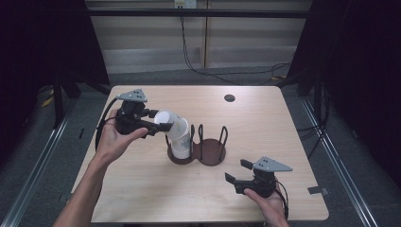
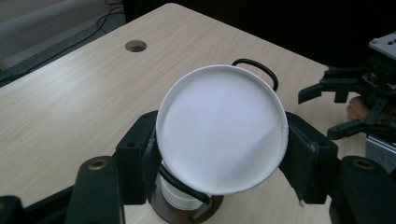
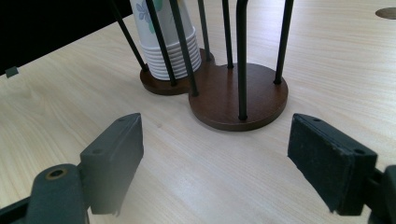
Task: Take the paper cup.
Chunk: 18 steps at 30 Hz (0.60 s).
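So the left gripper [image 1: 161,124] has its jaws clamped on either side of a white paper cup [image 2: 222,128], tilted above the cup stack [image 1: 181,142] in the wire holder [image 1: 213,153]. Right gripper [image 1: 236,171] sits near the holder, jaws spread wide, nothing between them. Cup's body is hidden behind its rim in the left gripper view.

On the bench [image 1: 142,198], the left tool [image 1: 163,122] grips a white cup [image 1: 166,118], tipped on its side with its mouth facing left. The cup sits atop a stack of cups [image 1: 181,142] in the left ring of a dark two-ring holder [image 1: 213,153]; the right ring stands bare. The right tool [image 1: 235,171], near and right of the holder, hangs apart from it with jaws spread and nothing between them. A round hole [image 1: 229,98] lies at the far side.
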### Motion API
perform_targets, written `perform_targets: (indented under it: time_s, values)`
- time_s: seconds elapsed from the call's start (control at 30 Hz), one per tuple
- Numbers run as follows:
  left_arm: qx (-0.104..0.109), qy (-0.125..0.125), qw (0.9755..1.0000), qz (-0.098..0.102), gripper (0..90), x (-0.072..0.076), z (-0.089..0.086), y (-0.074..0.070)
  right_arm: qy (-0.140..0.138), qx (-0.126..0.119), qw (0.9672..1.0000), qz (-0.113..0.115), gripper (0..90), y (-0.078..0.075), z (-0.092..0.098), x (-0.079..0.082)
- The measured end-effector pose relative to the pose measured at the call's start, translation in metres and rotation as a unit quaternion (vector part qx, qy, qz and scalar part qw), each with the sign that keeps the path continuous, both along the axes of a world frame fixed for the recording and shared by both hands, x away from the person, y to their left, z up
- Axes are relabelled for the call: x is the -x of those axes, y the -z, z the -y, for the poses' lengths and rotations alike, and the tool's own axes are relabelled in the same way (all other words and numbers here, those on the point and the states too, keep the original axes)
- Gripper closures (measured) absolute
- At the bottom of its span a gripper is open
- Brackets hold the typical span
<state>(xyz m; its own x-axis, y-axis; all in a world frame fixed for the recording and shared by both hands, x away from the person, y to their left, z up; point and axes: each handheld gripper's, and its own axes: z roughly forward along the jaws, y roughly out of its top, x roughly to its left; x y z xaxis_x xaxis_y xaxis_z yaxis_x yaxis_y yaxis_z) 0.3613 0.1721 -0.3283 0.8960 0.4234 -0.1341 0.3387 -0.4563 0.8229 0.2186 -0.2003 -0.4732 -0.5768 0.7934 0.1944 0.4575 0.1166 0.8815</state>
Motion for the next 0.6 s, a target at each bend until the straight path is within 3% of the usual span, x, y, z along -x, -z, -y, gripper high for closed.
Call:
perform_targets:
  time_s: [0.27, 0.5, 0.53, 0.6]
  values:
    - [-0.008, 0.006, 0.9999, 0.013, 36.3, 0.015, -0.003, 0.006, -0.001, 0.0, 1.0, 0.001, 17.2, 0.0, 0.0, 0.001]
    - [0.016, 0.007, 0.9998, 0.001, 36.3, 0.021, -0.012, 0.013, -0.007, -0.005, 1.0, 0.0, 15.7, 0.0, -0.001, -0.001]
    - [0.013, 0.009, 0.9998, 0.012, 36.3, 0.024, -0.012, 0.014, -0.011, -0.006, 0.9999, 0.0, 15.3, 0.0, 0.0, 0.0]
    - [0.022, 0.025, 0.9994, 0.012, 36.3, 0.029, -0.011, 0.016, -0.012, -0.006, 0.9999, 0.002, 15.0, 0.0, -0.001, 0.0]
